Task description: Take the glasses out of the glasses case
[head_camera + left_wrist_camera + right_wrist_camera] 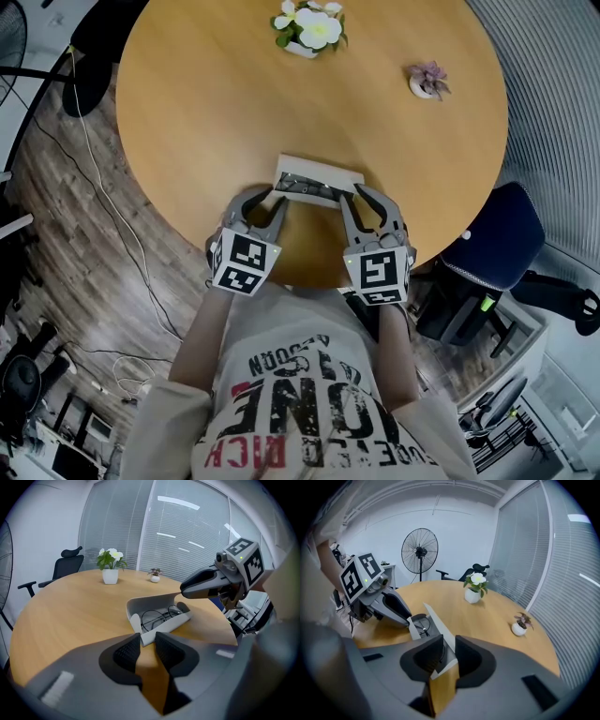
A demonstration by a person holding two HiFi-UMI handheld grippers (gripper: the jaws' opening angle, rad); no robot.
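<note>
A light grey glasses case (317, 183) lies open near the front edge of the round wooden table (187, 112). Dark thin-rimmed glasses (159, 617) rest inside it and show dimly in the right gripper view (423, 629). My left gripper (278, 195) is shut on the case's left end; that corner sits between its pads (147, 638). My right gripper (352, 192) is shut on the right end of the raised lid (436, 620), whose thin edge stands between its jaws (449, 641). The lid (150, 599) stands up behind the glasses.
A white pot with white flowers (307, 28) and a small potted succulent (427, 82) stand at the table's far side. A blue office chair (497, 244) is beside the table on the right. A standing fan (420, 550) and a black chair (65, 566) are beyond the table.
</note>
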